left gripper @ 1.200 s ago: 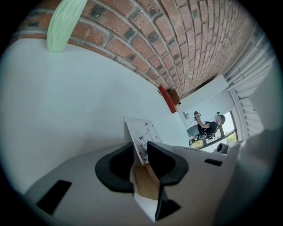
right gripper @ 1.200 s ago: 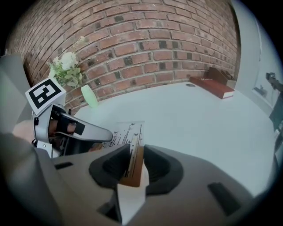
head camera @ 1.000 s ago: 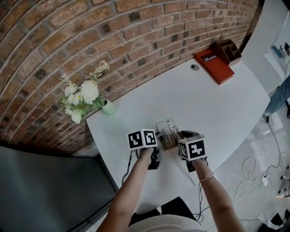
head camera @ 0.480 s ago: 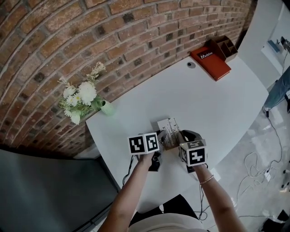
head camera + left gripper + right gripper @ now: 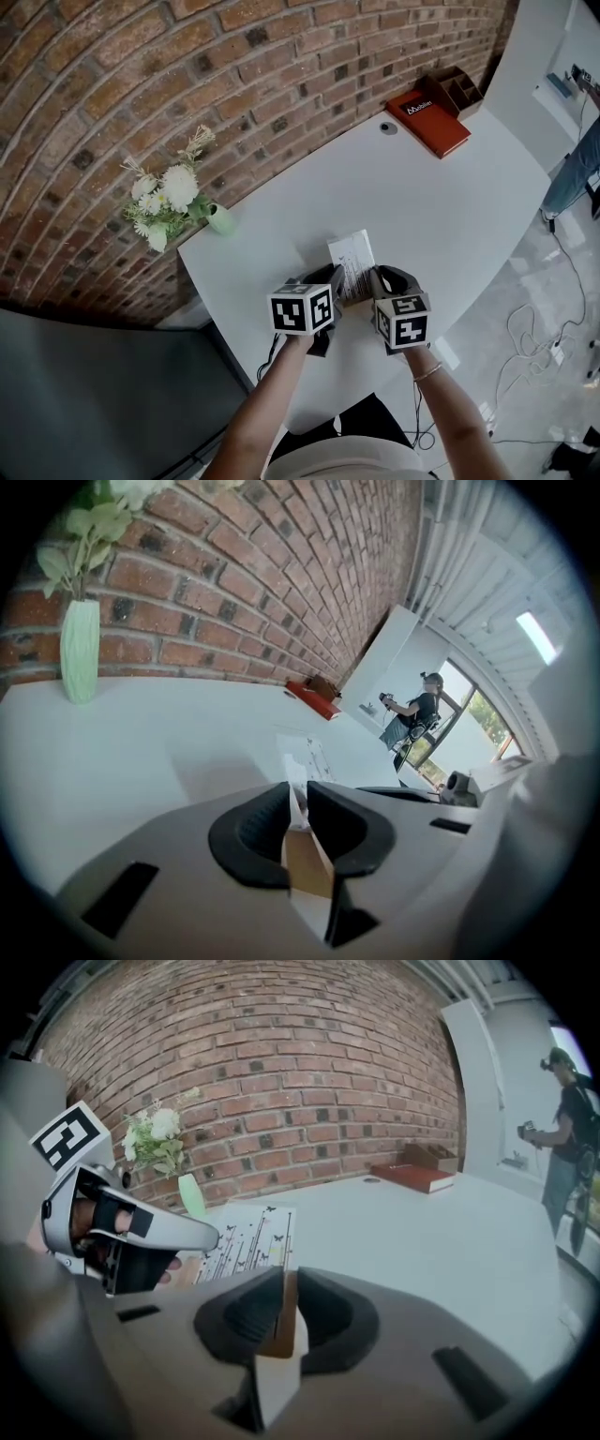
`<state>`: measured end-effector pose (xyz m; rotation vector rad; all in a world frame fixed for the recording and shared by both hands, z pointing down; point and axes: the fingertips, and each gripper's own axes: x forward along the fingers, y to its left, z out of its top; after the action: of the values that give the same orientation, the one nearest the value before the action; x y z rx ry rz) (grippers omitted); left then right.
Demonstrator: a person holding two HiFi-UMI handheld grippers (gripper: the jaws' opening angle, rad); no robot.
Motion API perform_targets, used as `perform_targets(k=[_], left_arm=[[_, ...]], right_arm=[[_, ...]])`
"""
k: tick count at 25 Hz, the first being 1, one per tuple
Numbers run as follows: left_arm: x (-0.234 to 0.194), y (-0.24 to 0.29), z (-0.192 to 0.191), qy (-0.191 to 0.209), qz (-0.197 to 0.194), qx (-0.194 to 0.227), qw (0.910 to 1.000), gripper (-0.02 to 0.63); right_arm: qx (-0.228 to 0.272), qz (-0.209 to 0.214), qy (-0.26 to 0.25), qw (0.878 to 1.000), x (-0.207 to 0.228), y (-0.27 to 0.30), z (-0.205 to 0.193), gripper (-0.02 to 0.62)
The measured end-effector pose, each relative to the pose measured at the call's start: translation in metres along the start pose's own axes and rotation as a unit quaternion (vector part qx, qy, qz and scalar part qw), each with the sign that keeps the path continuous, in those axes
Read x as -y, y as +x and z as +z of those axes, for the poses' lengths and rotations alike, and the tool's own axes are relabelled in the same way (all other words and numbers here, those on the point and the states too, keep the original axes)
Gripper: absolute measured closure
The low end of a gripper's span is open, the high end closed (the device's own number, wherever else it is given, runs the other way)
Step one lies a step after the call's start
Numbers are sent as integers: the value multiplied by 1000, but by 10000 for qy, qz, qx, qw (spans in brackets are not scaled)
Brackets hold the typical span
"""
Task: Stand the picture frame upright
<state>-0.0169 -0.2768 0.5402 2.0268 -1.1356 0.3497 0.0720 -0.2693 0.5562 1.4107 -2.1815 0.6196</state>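
Observation:
The picture frame (image 5: 352, 262), white with fine black print and a brown wooden back, is at the near middle of the white table (image 5: 450, 216). My left gripper (image 5: 330, 281) takes its left edge and my right gripper (image 5: 379, 281) its right edge. In the left gripper view the frame's brown edge (image 5: 302, 855) sits between the left gripper's (image 5: 298, 803) closing jaws, pads against it. The right gripper view shows the printed face (image 5: 248, 1241) tilted up off the table, and the wooden edge (image 5: 279, 1321) pinched in the right gripper's (image 5: 289, 1302) closing jaws. Beside the frame there I see the left gripper (image 5: 122, 1232).
A green vase (image 5: 221, 221) with white flowers (image 5: 169, 197) stands at the table's far left by the brick wall. A red book (image 5: 428, 122) and a brown wooden organiser (image 5: 457, 89) lie at the far right. A person (image 5: 567, 1129) stands beyond the table. Cables lie on the floor.
Both grippers' jaws have closed in on the frame's two side edges. The frame has come up from lying flat to a tilted pose between them.

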Motion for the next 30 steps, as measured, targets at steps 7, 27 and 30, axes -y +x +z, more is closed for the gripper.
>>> perform_targets(k=[7,27,30], left_arm=[[11,-16,-7,569,228,212,9979,558],[38,-48,-46,1286,377,440,9900,586],[42,-49,-49,1294,341,404,9902,588]], right_arm=[[274,-24,-67,9996,-4,-11,-3,545],[578,-96,-96,9982,-10,-35,-24,543],[590,-131,-83,9981,-9,-38,-25,543]])
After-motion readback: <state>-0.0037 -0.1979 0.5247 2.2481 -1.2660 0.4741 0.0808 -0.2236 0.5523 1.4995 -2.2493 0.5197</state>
